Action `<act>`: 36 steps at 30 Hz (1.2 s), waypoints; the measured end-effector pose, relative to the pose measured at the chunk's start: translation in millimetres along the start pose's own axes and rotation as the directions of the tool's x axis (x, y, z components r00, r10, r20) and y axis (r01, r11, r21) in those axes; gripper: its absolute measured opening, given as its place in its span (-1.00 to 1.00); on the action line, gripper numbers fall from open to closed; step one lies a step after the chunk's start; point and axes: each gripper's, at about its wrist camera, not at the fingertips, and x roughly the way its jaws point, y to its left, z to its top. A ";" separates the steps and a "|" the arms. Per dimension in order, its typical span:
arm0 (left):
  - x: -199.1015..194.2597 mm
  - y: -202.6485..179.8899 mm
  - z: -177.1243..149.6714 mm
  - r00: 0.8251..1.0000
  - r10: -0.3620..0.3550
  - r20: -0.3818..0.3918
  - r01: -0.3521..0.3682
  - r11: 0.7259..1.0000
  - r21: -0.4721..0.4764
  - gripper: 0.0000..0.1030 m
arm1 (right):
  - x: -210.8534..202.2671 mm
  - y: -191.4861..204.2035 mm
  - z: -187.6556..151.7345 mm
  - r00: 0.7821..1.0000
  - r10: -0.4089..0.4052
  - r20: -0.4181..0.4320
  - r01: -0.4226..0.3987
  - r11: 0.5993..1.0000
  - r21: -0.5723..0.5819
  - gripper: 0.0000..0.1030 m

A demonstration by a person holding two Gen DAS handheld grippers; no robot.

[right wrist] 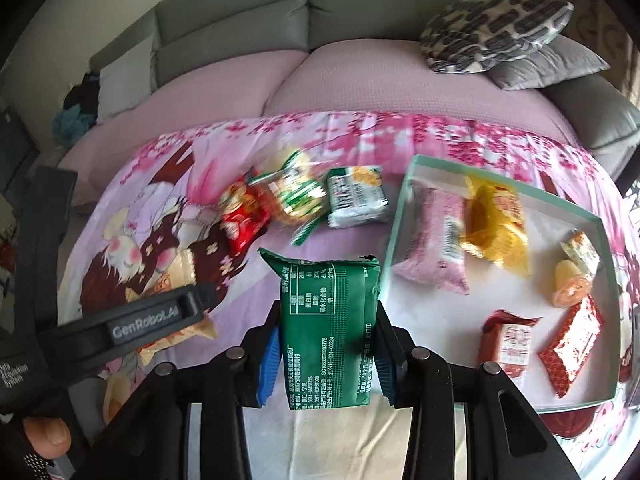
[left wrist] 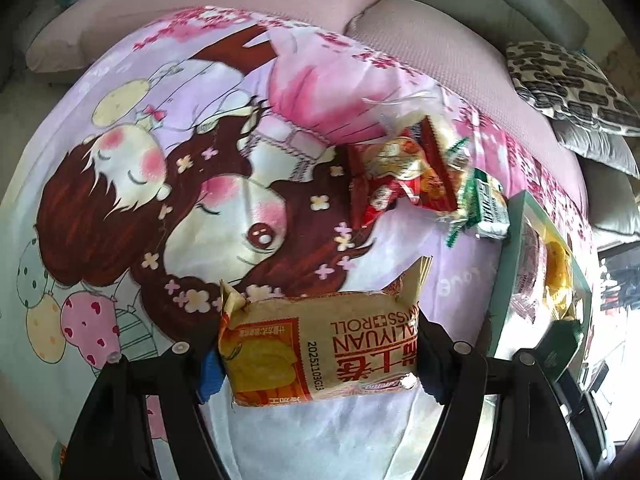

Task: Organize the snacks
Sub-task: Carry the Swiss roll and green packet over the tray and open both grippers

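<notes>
I have the left gripper (left wrist: 320,360) pinching a tan Swiss roll packet (left wrist: 320,344) at the bottom centre of its frame, blue pads pressed on both ends. My right gripper (right wrist: 326,360) is clamped on a dark green packet (right wrist: 328,328), low in the middle of its view. A green-rimmed tray (right wrist: 500,172) sits to the right there, holding pink, yellow and red packets. A loose pile of red and green snacks (right wrist: 296,196) lies on the cartoon-print sheet (right wrist: 240,428), left of the tray's upper corner
</notes>
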 end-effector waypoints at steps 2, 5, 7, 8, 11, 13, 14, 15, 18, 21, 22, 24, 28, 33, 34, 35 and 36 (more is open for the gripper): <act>-1.7 -7.3 0.0 1.000 -0.004 0.003 0.004 1.000 0.016 0.50 | -6.0 -16.5 5.4 1.000 -0.010 0.018 0.009 0.999 0.042 -0.17; -6.4 -21.5 -1.2 1.000 -0.007 0.017 0.007 0.999 0.053 0.50 | -11.6 -39.6 10.6 0.999 -0.033 0.038 0.029 0.993 0.111 -0.17; -9.9 -31.5 -3.2 1.000 -0.010 0.026 0.008 0.997 0.083 0.50 | -13.4 -57.2 11.3 0.997 -0.071 0.043 0.063 0.985 0.161 -0.17; -11.3 -37.7 -3.9 0.999 -0.011 0.030 0.008 0.995 0.098 0.50 | -13.7 -66.1 10.9 0.995 -0.086 0.042 0.077 0.980 0.183 -0.17; -15.1 -60.0 -4.8 0.999 -0.023 0.036 0.018 0.988 0.150 0.50 | -15.4 -94.9 8.3 0.992 -0.120 0.036 0.107 0.962 0.253 -0.17; -18.9 -77.8 -6.3 0.999 -0.034 0.043 0.025 0.981 0.195 0.50 | -17.9 -115.3 5.4 0.987 -0.155 0.031 0.138 0.944 0.299 -0.17; -20.8 -87.2 -7.1 0.998 -0.038 0.046 0.027 0.975 0.219 0.50 | -19.8 -127.3 3.6 0.985 -0.170 0.029 0.151 0.933 0.327 -0.17; -21.9 -95.3 -7.4 0.998 -0.041 0.047 0.029 0.971 0.239 0.50 | -21.3 -135.7 1.7 0.984 -0.175 0.031 0.154 0.927 0.342 -0.17; -20.9 -127.8 -9.6 0.997 -0.057 0.044 0.040 0.950 0.311 0.50 | -23.6 -165.7 -3.3 0.977 -0.214 0.019 0.187 0.891 0.413 -0.17; -15.9 -161.3 -14.4 0.998 -0.060 0.030 0.044 0.922 0.383 0.50 | -23.7 -191.7 -10.0 0.964 -0.266 -0.014 0.241 0.849 0.471 -0.17; -13.5 -173.2 -17.4 0.998 -0.063 0.020 0.049 0.910 0.412 0.50 | -23.3 -198.2 -11.9 0.961 -0.276 -0.023 0.252 0.838 0.484 -0.17; -7.7 -194.6 -22.6 0.998 -0.064 0.006 0.054 0.886 0.461 0.50 | -22.4 -211.1 -16.0 0.957 -0.289 -0.037 0.267 0.819 0.508 -0.17; 5.0 -228.4 -31.8 0.998 -0.064 -0.011 0.060 0.848 0.527 0.50 | -16.7 -226.7 -22.3 0.951 -0.303 -0.061 0.287 0.795 0.534 -0.17; 22.3 -256.7 -41.0 0.997 -0.066 -0.032 0.072 0.823 0.563 0.50 | -8.9 -239.5 -28.8 0.953 -0.290 -0.089 0.288 0.778 0.558 -0.17; 25.8 -261.7 -42.7 0.997 -0.063 -0.034 0.071 0.820 0.568 0.50 | -6.9 -241.3 -29.7 0.954 -0.286 -0.093 0.287 0.776 0.561 -0.17; 30.2 -264.0 -41.5 0.997 -0.063 -0.036 0.072 0.819 0.569 0.50 | -4.0 -242.9 -29.5 0.955 -0.281 -0.095 0.285 0.776 0.563 -0.17; 34.2 -267.3 -41.7 0.997 -0.064 -0.038 0.074 0.817 0.571 0.50 | -3.6 -243.6 -30.4 0.957 -0.275 -0.097 0.280 0.776 0.565 -0.17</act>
